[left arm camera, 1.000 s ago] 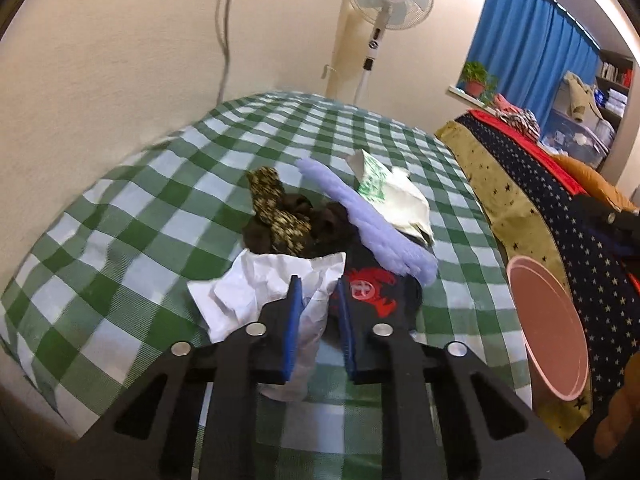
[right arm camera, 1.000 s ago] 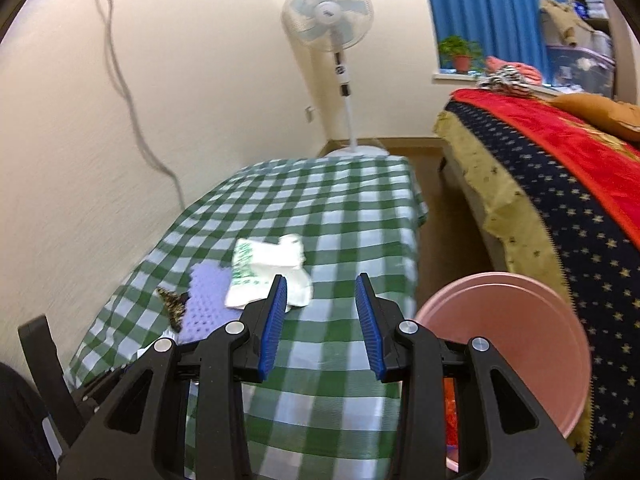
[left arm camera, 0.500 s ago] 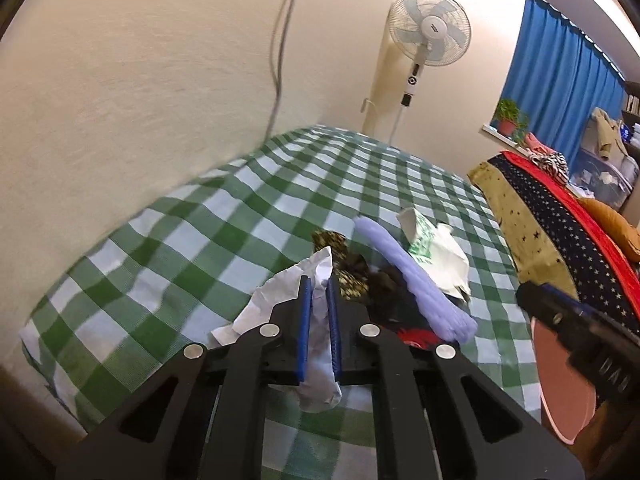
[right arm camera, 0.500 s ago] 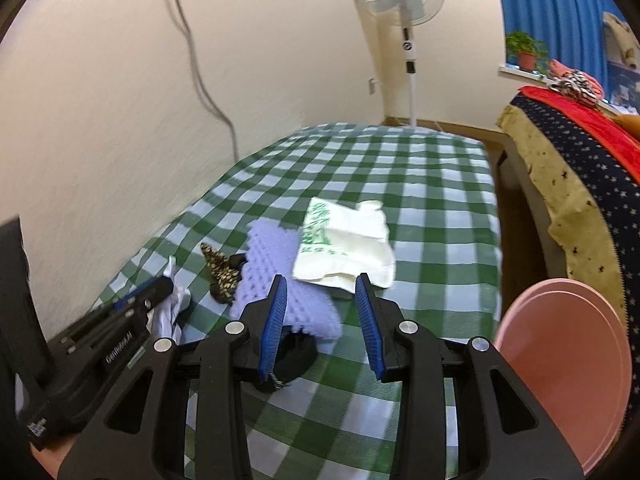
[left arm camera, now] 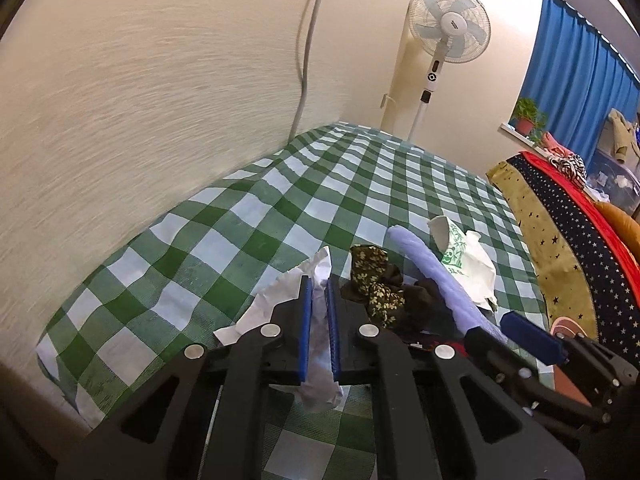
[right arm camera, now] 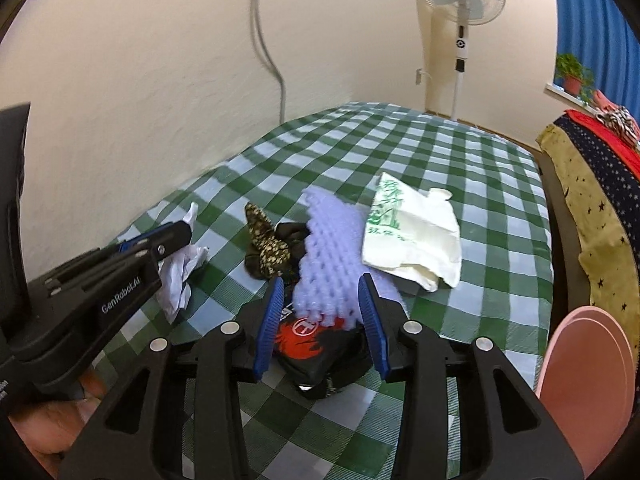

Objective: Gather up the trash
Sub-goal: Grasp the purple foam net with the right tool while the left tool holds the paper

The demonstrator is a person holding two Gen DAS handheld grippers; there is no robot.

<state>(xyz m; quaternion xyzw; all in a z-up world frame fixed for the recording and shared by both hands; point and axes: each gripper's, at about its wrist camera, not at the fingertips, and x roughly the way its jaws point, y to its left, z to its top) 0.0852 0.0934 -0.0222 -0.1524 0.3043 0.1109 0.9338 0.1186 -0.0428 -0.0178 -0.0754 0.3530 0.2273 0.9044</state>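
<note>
My left gripper (left arm camera: 319, 284) is shut on a crumpled white paper (left arm camera: 276, 300) and holds it just above the green checked tablecloth (left arm camera: 224, 240). The same paper (right arm camera: 180, 276) shows under the left gripper (right arm camera: 168, 240) in the right wrist view. My right gripper (right arm camera: 322, 284) hangs over the trash pile with its jaws opening. A purple foam sheet (right arm camera: 332, 248) and a black pouch with a red print (right arm camera: 320, 344) lie between its fingers, and neither pad presses on them. A white plastic bag with green print (right arm camera: 412, 232) lies on the foam's far side.
A dark patterned cloth (right arm camera: 266, 240) lies left of the foam. A pink bin (right arm camera: 592, 364) stands off the table's right edge, beside a starred bedspread (right arm camera: 592, 208). A standing fan (right arm camera: 460, 0) and a wall cable (right arm camera: 264, 56) are at the back.
The left gripper closed on the white paper and lifted it a little. The right gripper swung left and down, from beside the pink bin to over the foam and black pouch.
</note>
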